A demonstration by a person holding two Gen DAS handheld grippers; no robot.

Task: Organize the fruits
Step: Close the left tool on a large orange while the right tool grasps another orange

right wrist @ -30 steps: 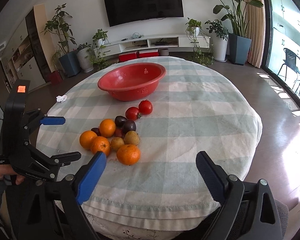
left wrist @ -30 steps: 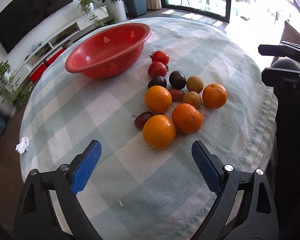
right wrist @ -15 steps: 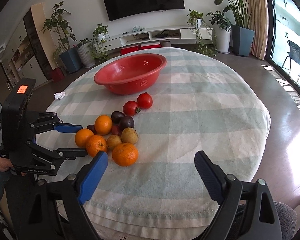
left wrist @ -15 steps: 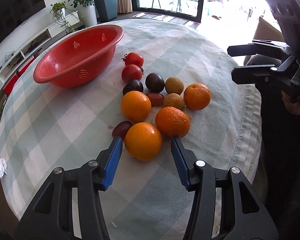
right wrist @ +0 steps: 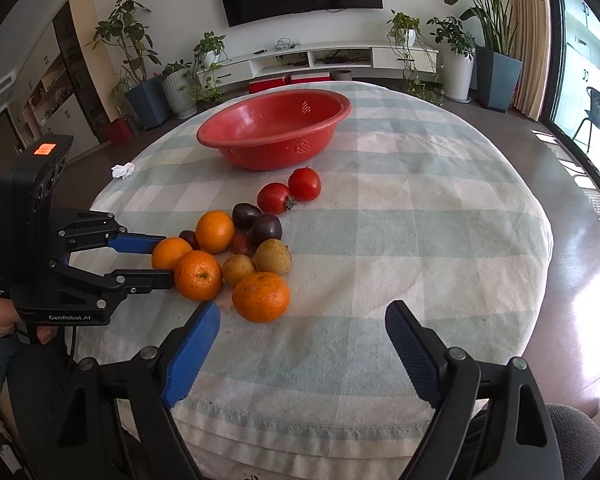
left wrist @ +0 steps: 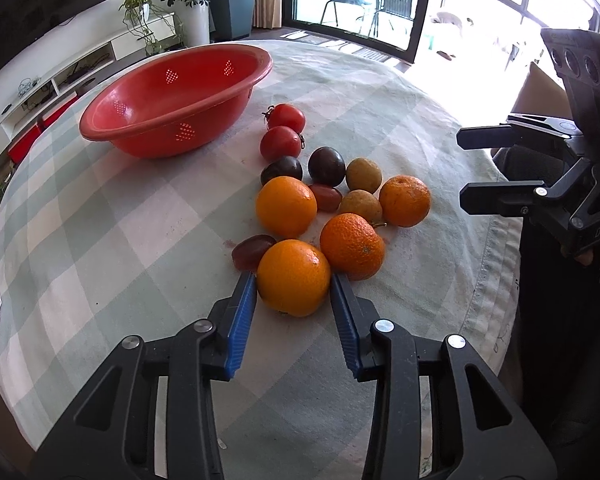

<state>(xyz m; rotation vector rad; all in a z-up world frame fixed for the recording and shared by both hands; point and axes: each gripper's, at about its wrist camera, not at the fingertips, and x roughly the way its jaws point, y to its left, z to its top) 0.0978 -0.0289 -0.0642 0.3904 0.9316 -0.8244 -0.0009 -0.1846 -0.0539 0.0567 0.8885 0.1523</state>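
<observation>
A cluster of fruit lies on the checked tablecloth (left wrist: 100,240): several oranges, two red tomatoes (left wrist: 281,143), dark plums (left wrist: 326,166) and small brownish fruits (left wrist: 363,175). My left gripper (left wrist: 293,280) has its blue pads on both sides of the nearest orange (left wrist: 293,277), which rests on the cloth. In the right wrist view the left gripper (right wrist: 160,258) reaches that orange (right wrist: 171,253) from the left. My right gripper (right wrist: 302,320) is open and empty, just in front of another orange (right wrist: 261,297). The red colander bowl (left wrist: 172,96) stands empty behind the fruit.
A crumpled white tissue (right wrist: 123,170) lies on the cloth near the far left edge. The round table's front edge (right wrist: 300,420) is close under my right gripper. Plants, a TV shelf and glass doors stand around the room.
My left gripper has moved forward to the nearest orange and its jaws have narrowed around it. My right gripper has moved a little closer to the fruit and stays open.
</observation>
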